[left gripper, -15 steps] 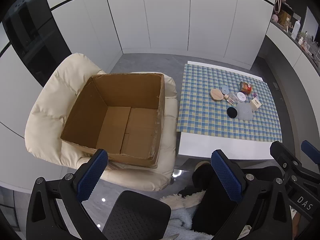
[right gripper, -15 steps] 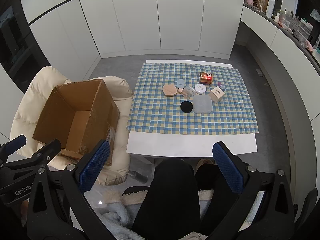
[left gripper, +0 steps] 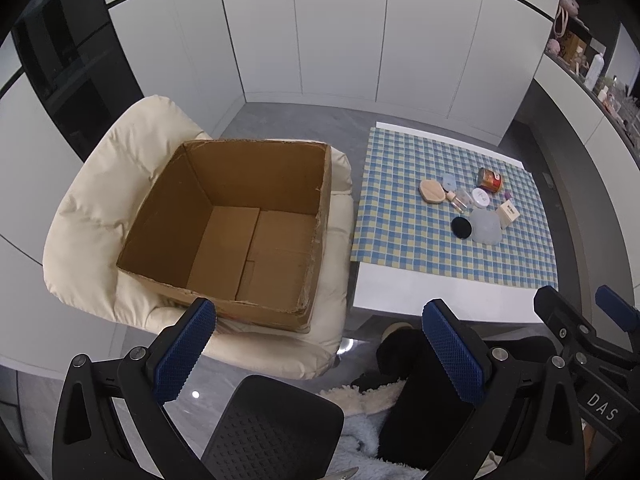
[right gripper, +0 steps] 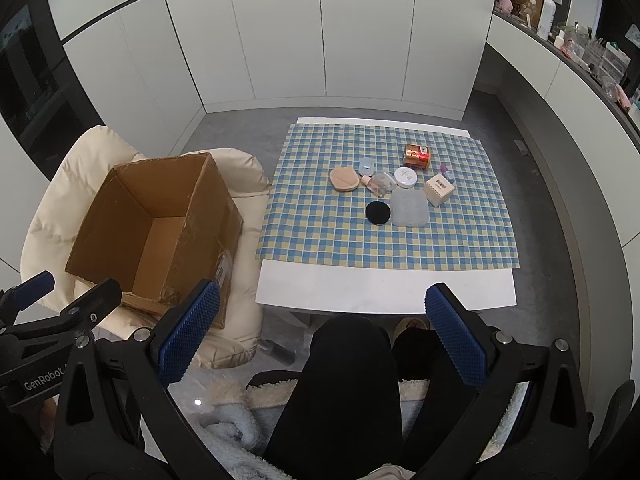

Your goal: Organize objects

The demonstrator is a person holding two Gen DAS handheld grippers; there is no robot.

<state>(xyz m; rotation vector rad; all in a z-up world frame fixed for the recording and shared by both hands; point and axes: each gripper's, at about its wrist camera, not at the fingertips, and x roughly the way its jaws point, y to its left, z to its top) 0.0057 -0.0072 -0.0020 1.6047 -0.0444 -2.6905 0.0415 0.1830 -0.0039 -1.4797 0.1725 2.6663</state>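
Both grippers hang above the person's lap, short of the table's near edge, with nothing between them: the left gripper has its blue-padded fingers spread wide, and the right gripper is just as released.

The things to organize sit bunched near the middle of the white table, towards its far right, on the blue-and-yellow checked cloth. There the round black pad touches or nearly touches the pale translucent rounded-square lid, and the small clear bottle lies against the peach-coloured flat compact. Wide-open fingers coming down on one piece would likely nudge its neighbour. The red-and-gold tin lying on its side could roll if bumped. The flat pieces offer little edge to pinch and might slide on the cloth or drag it into folds.

The open brown cardboard box, probably the destination, rests on the cream padded armchair off the table's left edge. That soft seat could let it tip under a push against its tall walls. A white round jar and a small beige carton stand at the far side of the bunch, behind the lid, and the person's black-clad knees crowd the near edge.
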